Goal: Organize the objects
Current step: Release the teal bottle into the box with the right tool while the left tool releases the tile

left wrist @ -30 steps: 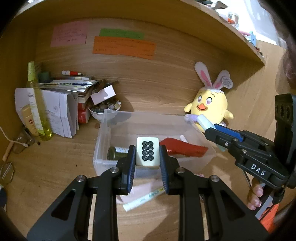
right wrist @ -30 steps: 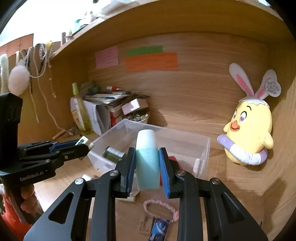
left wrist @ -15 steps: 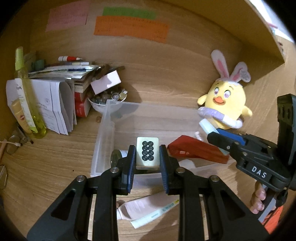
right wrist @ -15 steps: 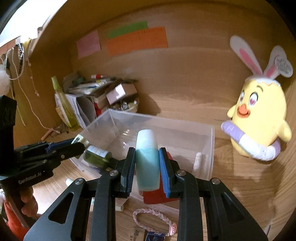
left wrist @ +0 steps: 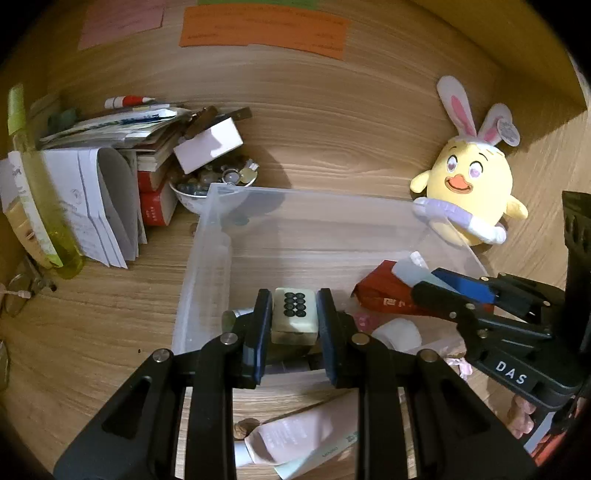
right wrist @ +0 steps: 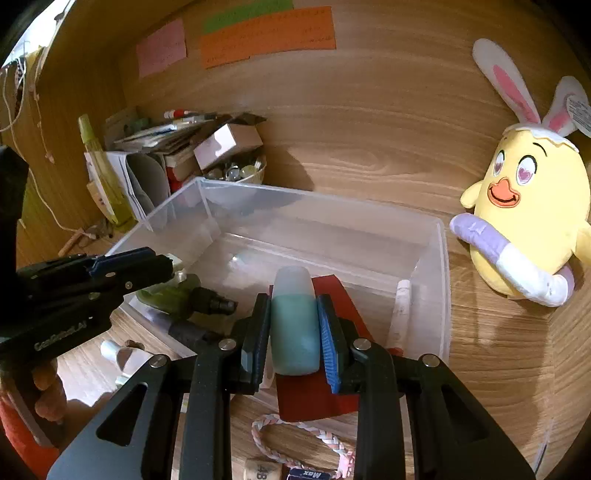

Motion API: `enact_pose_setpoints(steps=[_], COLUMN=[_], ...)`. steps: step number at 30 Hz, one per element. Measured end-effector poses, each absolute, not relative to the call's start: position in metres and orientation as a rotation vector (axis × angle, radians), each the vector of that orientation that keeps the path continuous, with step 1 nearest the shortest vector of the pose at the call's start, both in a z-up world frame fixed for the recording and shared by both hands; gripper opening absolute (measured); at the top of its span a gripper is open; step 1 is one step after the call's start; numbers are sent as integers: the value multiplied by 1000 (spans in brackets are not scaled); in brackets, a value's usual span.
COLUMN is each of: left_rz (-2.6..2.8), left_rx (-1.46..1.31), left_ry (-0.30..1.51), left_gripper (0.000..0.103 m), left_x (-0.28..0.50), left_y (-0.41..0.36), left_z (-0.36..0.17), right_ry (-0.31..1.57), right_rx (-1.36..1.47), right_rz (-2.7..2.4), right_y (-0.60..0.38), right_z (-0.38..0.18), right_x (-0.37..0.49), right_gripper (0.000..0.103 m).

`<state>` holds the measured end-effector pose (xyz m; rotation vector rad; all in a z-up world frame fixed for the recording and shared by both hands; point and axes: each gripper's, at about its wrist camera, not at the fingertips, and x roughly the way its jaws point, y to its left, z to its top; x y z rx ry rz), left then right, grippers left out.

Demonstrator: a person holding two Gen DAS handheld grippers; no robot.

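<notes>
Pinched the cream tile (left wrist: pixel 294 321), eight black dots up, in the left gripper (left wrist: pixel 294 300), just over the near-left wall of the clear bin (left wrist: pixel 314 194). Clamped the pale teal bottle (right wrist: pixel 294 328) upright-ish in the right gripper (right wrist: pixel 294 301), above the red box (right wrist: pixel 332 291) that leaned across the bin's near wall.

Probably called for lowering both pieces past the rim before letting go. Best steered the tile to bare floor right of the dark green bottle (right wrist: pixel 173 295), and the teal bottle far of the red box, so as not to roll off its slope. Needed only a slight spreading of the jaws, one side at a time, to avoid bumping the two tools.

Read "DAS" in white on the right gripper's body and, faintly, "GenRobot.AI" on the left one's. Made out "Max" upside down on a small pack (right wrist: pixel 308 474) at the near edge. Could not read the wall notes (right wrist: pixel 266 33).
</notes>
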<state>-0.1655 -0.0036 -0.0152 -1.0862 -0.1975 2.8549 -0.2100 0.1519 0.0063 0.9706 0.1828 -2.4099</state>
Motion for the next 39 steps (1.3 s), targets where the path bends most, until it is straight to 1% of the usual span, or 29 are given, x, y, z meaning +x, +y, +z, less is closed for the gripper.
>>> enact_pose_setpoints(steps=[7,9,10,11,16,18,21,22,25,27,28,29,30,32,34,39], left_rz=[2851,2846,2847,2847,2845,2841,2844,2846,2860,2867,2873,2881,2890,2903,2910,2918], left_rx=[-1076,-1065,-1060,-1052,-1039,-1035,-1023,-1018,-999,-999,-1003,-1003,-1002,-1000,-999,-1002], left_ry=[-180,-176,-172,-170,-171,-180,-178,-175,-155,-149,-146,-142,-137,-126,-126,-125], left_gripper=[24,24,24,24,25,27,33,36,43,48,53,57,59,64,68,75], left_x=[-165,-163,-162,-160,-155,-152,-146,-144,-136,-131,-129,-126,-123,-118,-113,-103], left_y=[-1,0,1,1,2,2,2,2,2,2,2,2,2,1,0,-5], left_z=[-15,-13,-12,-11,-6,-4,-1,0,4,5,5,5,5,5,5,6], right_ry=[201,200,200,202,221,219,225,238,237,230,228,228,231,244,249,234], right_rx=[983,981,979,974,941,934,922,911,875,842,830,819,807,775,747,731], right_rz=[-2415,-2414,-2414,-2413,-2419,-2417,-2431,-2446,-2465,-2475,-2475,-2474,-2474,-2490,-2507,-2509], right_y=[149,149,149,148,147,147,150,151,157,161,163,164,166,169,173,184], right_z=[5,5,5,6,10,11,14,16,22,29,32,34,37,42,46,51], right_x=[-211,-211,-210,-208,-202,-200,-199,-197,-190,-183,-180,-177,-174,-165,-158,-143], right_gripper=[24,30,34,36,36,36,36,38,51,54,56,60,62,76,81,83])
